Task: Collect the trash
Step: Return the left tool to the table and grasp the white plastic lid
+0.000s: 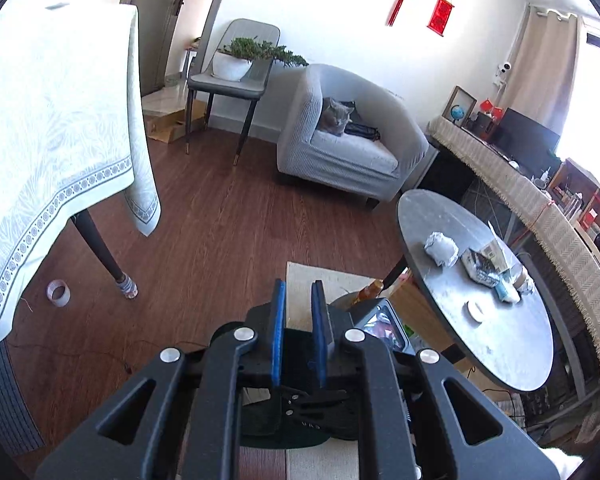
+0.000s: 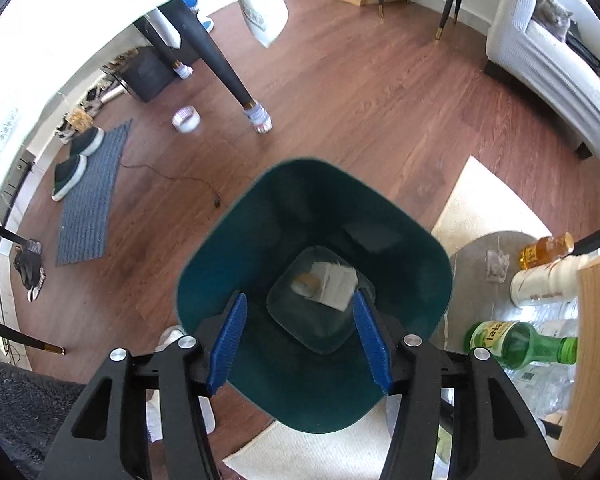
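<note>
A dark green trash bin point(image 2: 260, 232) stands on the floor directly below my right gripper point(image 2: 298, 306), which is open and empty above its mouth. White paper and a brownish scrap point(image 2: 328, 282) lie at the bin's bottom. My left gripper point(image 1: 298, 290) is open with a narrow gap and holds nothing, above the floor left of a round grey table point(image 1: 496, 344). On that table lie a crumpled white paper point(image 1: 442, 248), a crumpled wrapper point(image 1: 482, 266), more small trash point(image 1: 508, 290) and a white disc point(image 1: 474, 312).
A clothed table point(image 1: 48, 132) and its leg point(image 1: 104, 254) stand at left, a tape roll point(image 1: 58, 292) beside it. An armchair with a cat point(image 1: 336, 118) is behind. Bottles point(image 2: 540, 344) lie on a low shelf right of the bin. Shoes point(image 2: 74, 164) and a mat lie at left.
</note>
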